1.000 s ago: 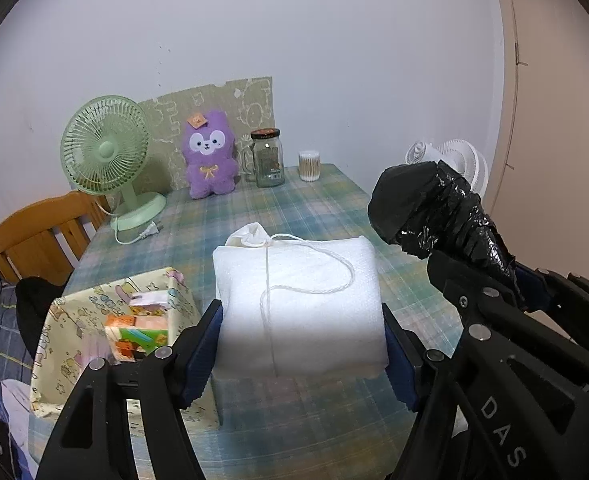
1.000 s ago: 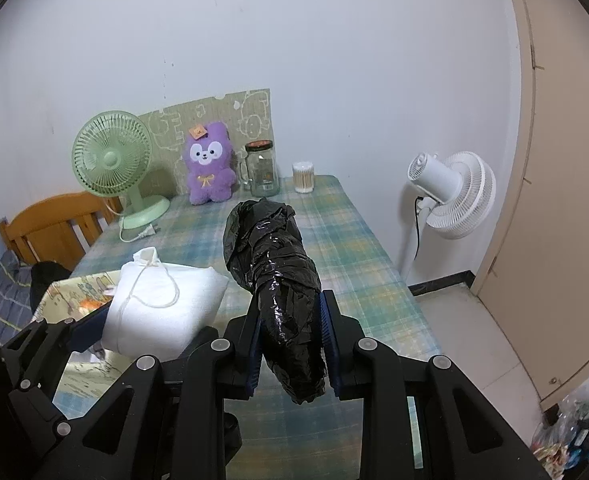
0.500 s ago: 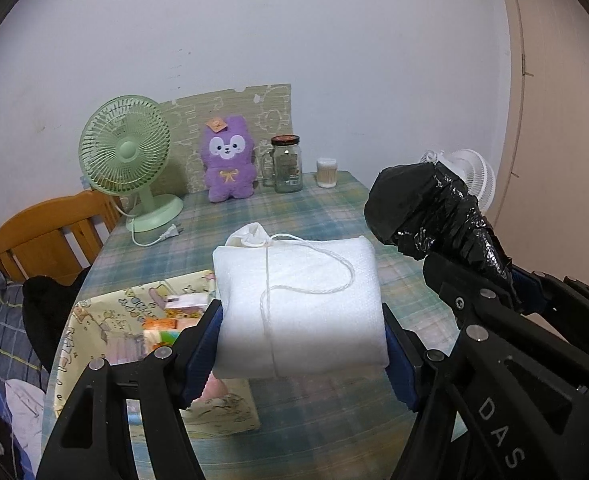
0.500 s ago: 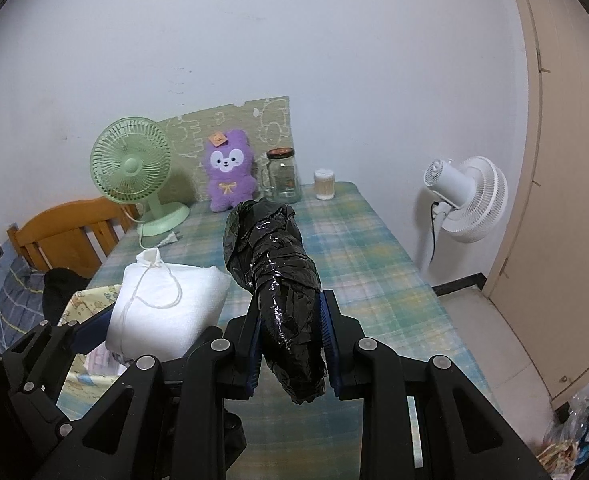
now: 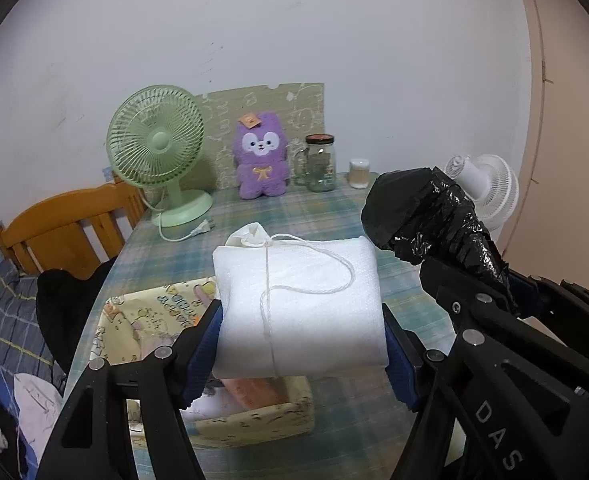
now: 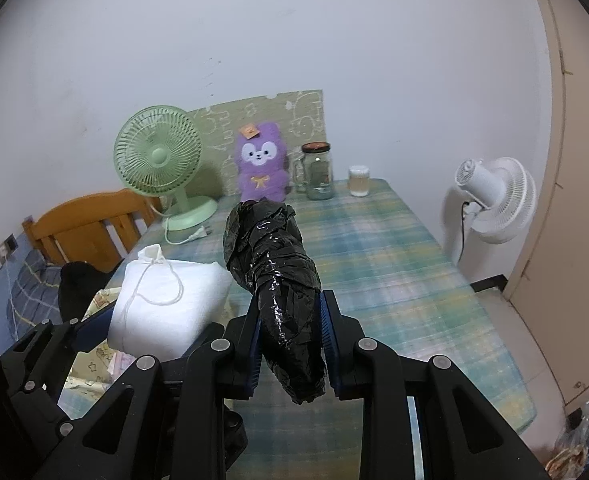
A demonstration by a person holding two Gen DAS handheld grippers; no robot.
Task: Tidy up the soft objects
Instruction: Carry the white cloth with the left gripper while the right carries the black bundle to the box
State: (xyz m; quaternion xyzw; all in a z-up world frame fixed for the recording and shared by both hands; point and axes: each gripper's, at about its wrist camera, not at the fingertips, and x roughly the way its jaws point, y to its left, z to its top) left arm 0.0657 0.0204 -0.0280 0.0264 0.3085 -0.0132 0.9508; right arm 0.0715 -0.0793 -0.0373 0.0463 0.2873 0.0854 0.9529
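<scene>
Left hand-held gripper (image 5: 300,344) clamped on white folded cloth bundle tied with string (image 5: 298,300), held above yellow patterned fabric basket (image 5: 254,424) on plaid worktop (image 6: 394,272); right hand-held gripper (image 6: 290,344) clamped on crumpled black plastic roll (image 6: 278,280), held beside it

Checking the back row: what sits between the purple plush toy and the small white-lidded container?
A glass jar with a dark lid, clearest in the right wrist view.
</scene>
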